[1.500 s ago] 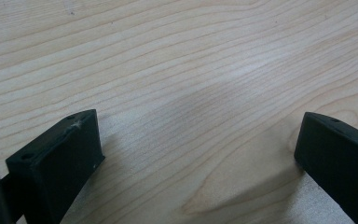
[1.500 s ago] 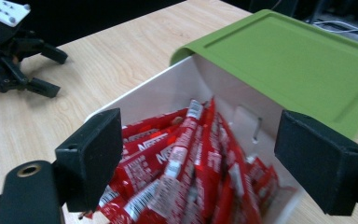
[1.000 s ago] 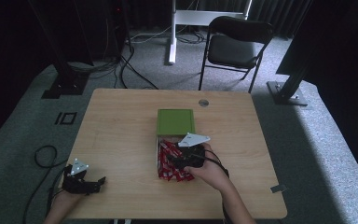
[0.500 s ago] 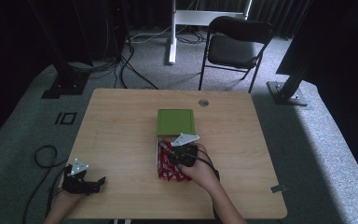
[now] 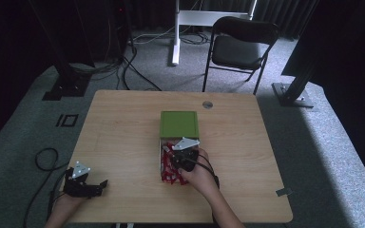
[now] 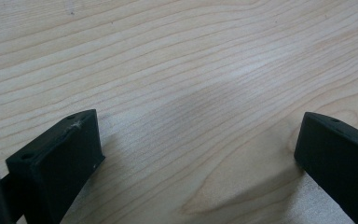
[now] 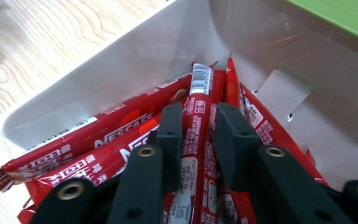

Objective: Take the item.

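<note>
One red coffee stick (image 7: 199, 114) lies atop the pile in the white box (image 7: 121, 56), now pinched by the right gripper (image 7: 198, 126), whose jaws have just closed after dipping lower. The left gripper (image 6: 196, 154) stays spread on the table (image 5: 123, 133).

Red coffee sticks (image 5: 167, 167) in white box (image 5: 161, 160), near edge of tabletop (image 5: 123, 137), high view: largely covered by right gripper (image 5: 180, 154) and hand; count not tellable, print too small to read.

Held stick (image 7: 196, 140), right gripper view: lower end cut off by bottom edge; sides masked by jaws. Neighbouring sticks partly buried, small print blurred.

Green lid (image 7: 340, 14), same view: cut off at top right corner.

Left gripper (image 6: 196, 154), left gripper view: both jaws cut off by bottom and side edges.

Left forearm, high view: cut off at bottom edge.
</note>
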{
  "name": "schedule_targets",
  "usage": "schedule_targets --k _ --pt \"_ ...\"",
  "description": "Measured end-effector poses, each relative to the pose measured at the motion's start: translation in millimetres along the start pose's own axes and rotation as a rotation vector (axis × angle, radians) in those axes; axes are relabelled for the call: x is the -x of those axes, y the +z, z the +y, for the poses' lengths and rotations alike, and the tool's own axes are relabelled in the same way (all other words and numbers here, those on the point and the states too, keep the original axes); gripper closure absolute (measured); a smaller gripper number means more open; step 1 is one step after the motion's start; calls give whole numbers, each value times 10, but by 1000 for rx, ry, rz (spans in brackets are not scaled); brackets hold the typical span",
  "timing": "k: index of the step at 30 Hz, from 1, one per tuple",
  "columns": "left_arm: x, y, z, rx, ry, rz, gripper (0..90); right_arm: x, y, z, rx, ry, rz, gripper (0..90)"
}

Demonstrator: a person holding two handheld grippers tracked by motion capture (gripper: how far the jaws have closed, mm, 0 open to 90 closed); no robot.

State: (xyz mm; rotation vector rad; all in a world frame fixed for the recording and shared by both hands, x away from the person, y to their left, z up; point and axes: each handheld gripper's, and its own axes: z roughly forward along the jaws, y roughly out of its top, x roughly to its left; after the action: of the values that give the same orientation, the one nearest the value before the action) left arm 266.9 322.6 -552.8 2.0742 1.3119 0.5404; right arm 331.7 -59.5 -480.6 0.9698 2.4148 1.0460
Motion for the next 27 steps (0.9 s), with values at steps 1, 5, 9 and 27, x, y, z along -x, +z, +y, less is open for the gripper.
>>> schedule_targets --k 1,5,9,27 --pt "0 0 0 0 0 0 14 -1 4 0 -3 1 -3 779" --pt "0 0 0 0 0 0 14 -30 11 14 -16 -29 -26 816" --pt "-1 -1 0 -1 2 0 14 4 -25 25 -8 -6 -10 843" --pt "-1 0 0 0 0 0 14 28 -363 36 89 84 66 844"
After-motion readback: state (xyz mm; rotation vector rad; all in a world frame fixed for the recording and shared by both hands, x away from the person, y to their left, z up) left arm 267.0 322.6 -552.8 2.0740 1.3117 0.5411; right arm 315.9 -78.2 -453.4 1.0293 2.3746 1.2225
